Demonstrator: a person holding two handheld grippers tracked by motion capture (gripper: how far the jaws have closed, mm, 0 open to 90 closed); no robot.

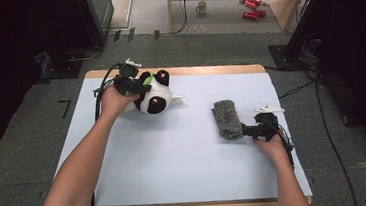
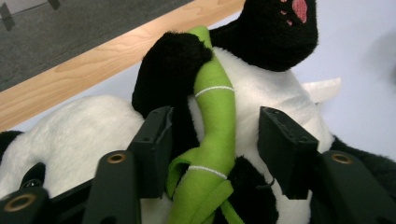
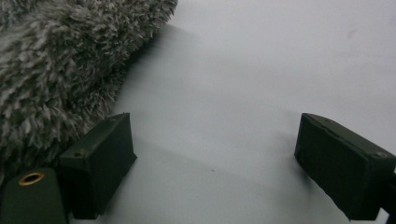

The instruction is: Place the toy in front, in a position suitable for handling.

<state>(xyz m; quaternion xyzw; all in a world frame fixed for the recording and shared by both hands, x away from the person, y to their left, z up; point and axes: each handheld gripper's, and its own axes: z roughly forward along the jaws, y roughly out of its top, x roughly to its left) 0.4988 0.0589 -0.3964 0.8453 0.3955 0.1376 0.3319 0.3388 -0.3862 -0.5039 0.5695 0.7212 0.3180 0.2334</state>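
Left gripper (image 2: 212,140) sits at the far left corner of the bench (image 1: 186,163), its jaws about half apart and straddling the plush panda (image 1: 154,93). In the left gripper view the green felt bamboo stalk (image 2: 215,121) on the panda's chest runs up between the two jaws, with black and white fur on either side. Both jaws look pressed a little into the plush, but I cannot tell whether they truly pinch it yet, so I take the grasp as forming rather than made. The panda lies on its side near the far edge, touching the bench, one pink-soled foot turned toward the middle.

Further right, a grey shaggy cloth (image 1: 227,119) lies near the right edge, well apart from the panda. The right gripper (image 3: 212,163) rests low at its near side with jaws spread wide and nothing between them. One jaw is just beside the fur, and bare bench shows in the gap.

My reading is that the step in hand is taking hold of the panda. The next move calls for the left jaws to squeeze further until the soft body is firmly caught, then a lift clear of the bench.
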